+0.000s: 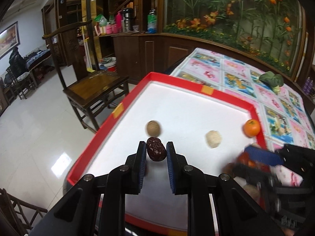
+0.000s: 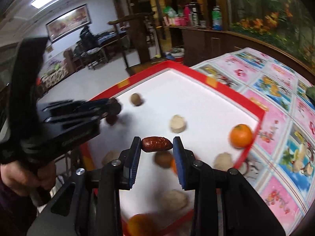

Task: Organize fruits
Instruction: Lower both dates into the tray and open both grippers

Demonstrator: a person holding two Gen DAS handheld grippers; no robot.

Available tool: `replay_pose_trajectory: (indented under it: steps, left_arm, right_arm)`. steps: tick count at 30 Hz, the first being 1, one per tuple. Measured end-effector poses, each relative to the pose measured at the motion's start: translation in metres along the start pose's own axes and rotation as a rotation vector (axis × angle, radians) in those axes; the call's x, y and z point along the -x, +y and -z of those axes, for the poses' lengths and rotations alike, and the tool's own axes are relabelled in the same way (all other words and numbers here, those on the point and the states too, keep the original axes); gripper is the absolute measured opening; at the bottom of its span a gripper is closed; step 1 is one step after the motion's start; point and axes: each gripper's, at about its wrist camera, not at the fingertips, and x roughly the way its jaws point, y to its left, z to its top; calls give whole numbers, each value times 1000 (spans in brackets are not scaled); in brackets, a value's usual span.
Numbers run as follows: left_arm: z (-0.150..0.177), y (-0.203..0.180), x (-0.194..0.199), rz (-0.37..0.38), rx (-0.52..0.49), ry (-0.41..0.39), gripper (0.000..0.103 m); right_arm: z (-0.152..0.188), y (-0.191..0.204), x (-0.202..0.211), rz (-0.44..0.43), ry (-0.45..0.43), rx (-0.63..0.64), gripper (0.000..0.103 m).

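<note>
A red-rimmed white tray (image 1: 157, 76) lies on a table with a flowered cloth. My left gripper (image 1: 156, 147) is shut on a dark wrinkled red date (image 1: 156, 151), held above the tray near a brown walnut (image 1: 154, 128). A pale round fruit (image 1: 213, 139) and an orange (image 1: 251, 127) lie further right. My right gripper (image 2: 157, 143) is shut on a glossy red date (image 2: 156, 144), held crosswise over the tray (image 2: 261, 116). Below it lie a walnut (image 2: 163, 159), pale round fruits (image 2: 177, 126) and an orange (image 2: 241, 135). The left gripper (image 2: 113, 106) appears blurred at the left.
A wooden chair (image 1: 94, 86) stands beyond the tray's far left corner. A green vegetable (image 1: 272, 79) rests on the cloth (image 1: 236, 72) at the back right. Another orange (image 2: 140, 225) sits at the tray's near edge. A hand (image 2: 25, 177) holds the left gripper's handle.
</note>
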Motion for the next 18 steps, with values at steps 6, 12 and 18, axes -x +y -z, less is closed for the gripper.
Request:
replay_pose_trajectory:
  steps: [6, 12, 18]
  left_arm:
    - [6, 9, -4, -24, 5, 24, 19]
    - [8, 2, -10, -42, -13, 45, 19]
    - [9, -1, -9, -81, -27, 46, 25]
  right_arm:
    - [14, 25, -11, -26, 64, 115, 36]
    - [18, 16, -15, -31, 101, 81, 36]
    - [22, 15, -18, 0, 153, 95, 36]
